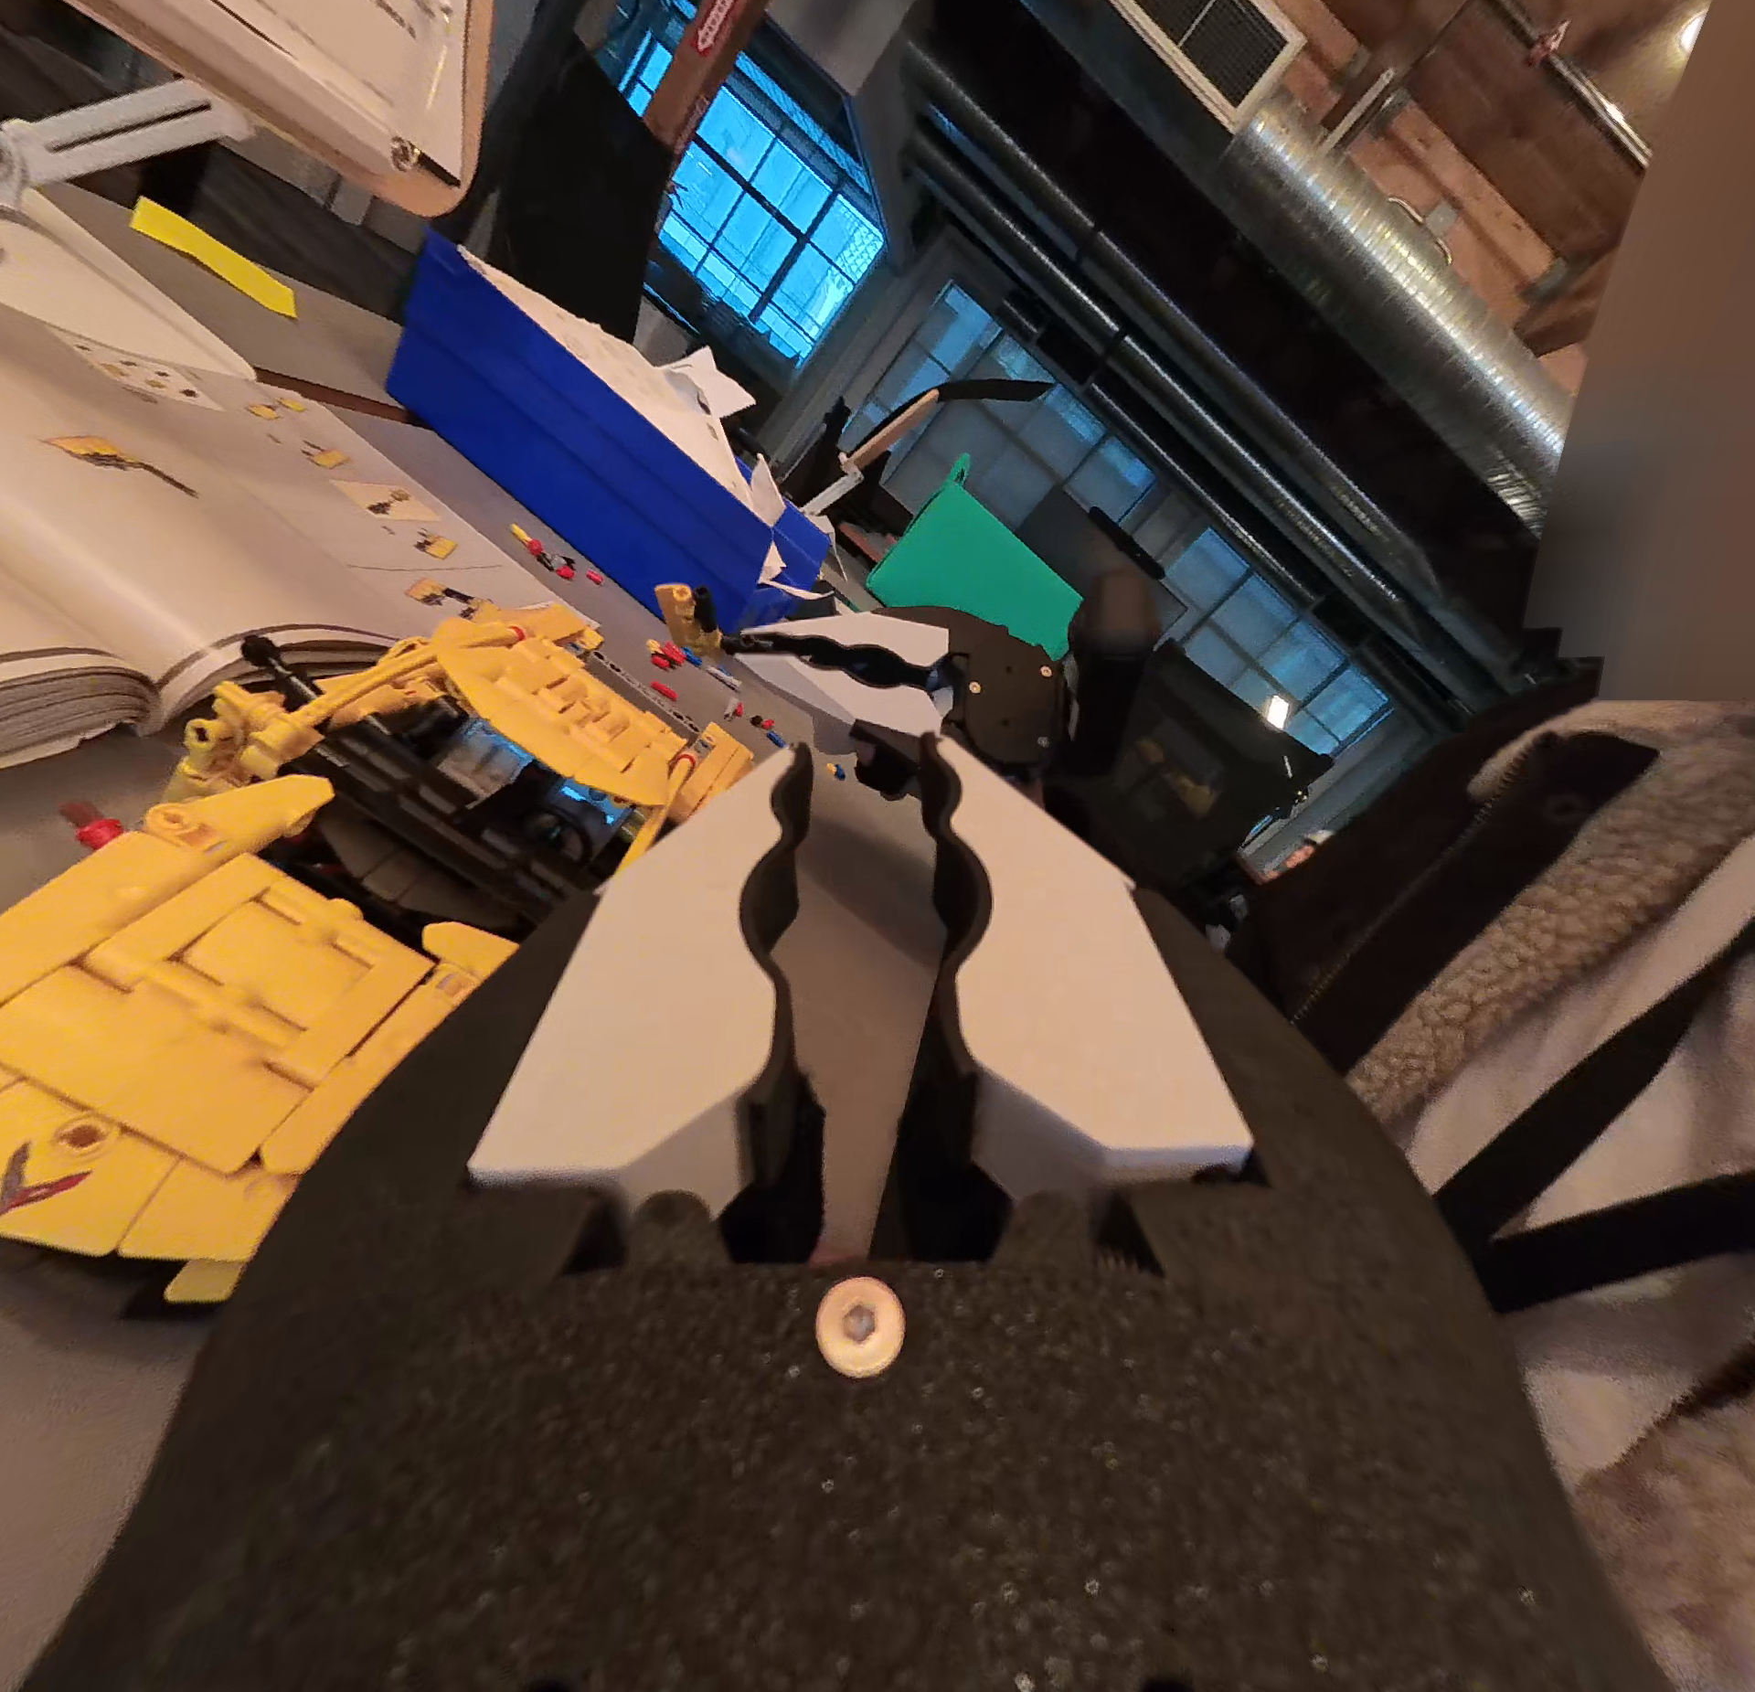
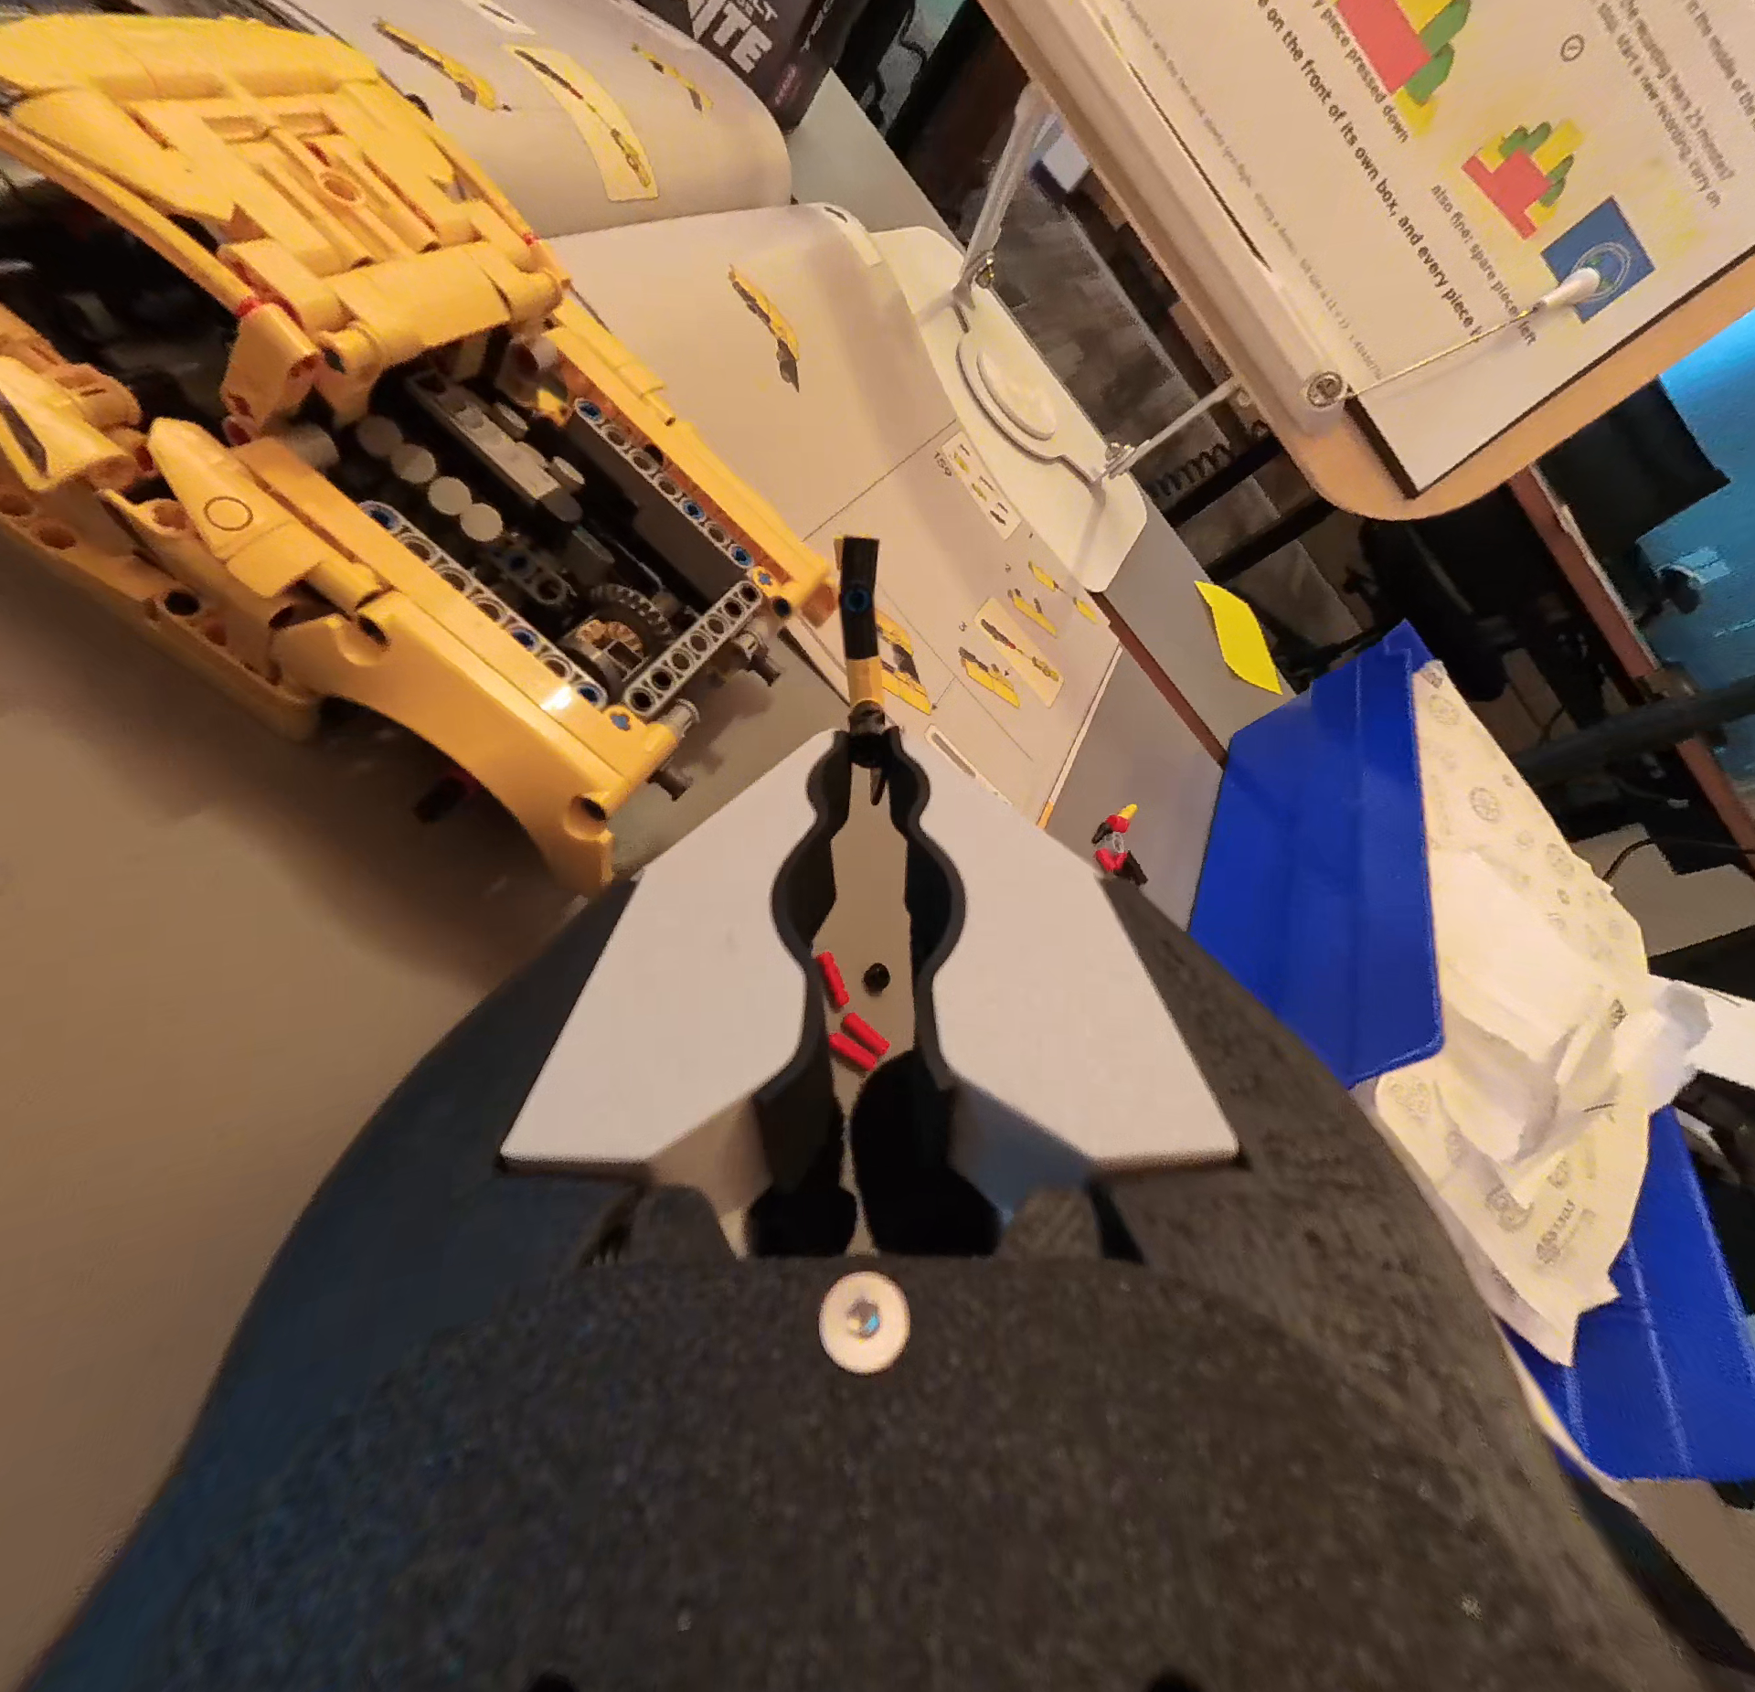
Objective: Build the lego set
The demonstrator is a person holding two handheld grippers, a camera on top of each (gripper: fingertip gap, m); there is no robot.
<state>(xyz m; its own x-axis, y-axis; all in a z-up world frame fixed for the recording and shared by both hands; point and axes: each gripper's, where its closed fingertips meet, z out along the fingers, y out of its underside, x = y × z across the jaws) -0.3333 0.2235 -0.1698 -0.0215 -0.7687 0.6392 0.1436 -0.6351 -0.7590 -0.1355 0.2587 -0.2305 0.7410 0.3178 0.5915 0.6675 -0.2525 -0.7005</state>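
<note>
Looks like a lab/workshop in a converted industrial bldg: exposed metal ducting point(image 1: 1396, 317) and brick at upper right, big gridded windows point(image 1: 760, 222) at top centre. Grey counter point(image 2: 190, 887) w/ blue parts bin point(image 2: 1330, 868) (paper-stuffed) at right, instruction board point(image 2: 1424, 174) on a stand, upper right.

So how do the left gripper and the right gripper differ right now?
The left gripper has its fingers apart and holds nothing; the right gripper is shut at the tips on a small black and yellow lego piece. The left one sits beside the yellow lego car, while the right one points past the car's open end toward the instruction booklet. Both have grey fingers with wavy black pads.
</note>
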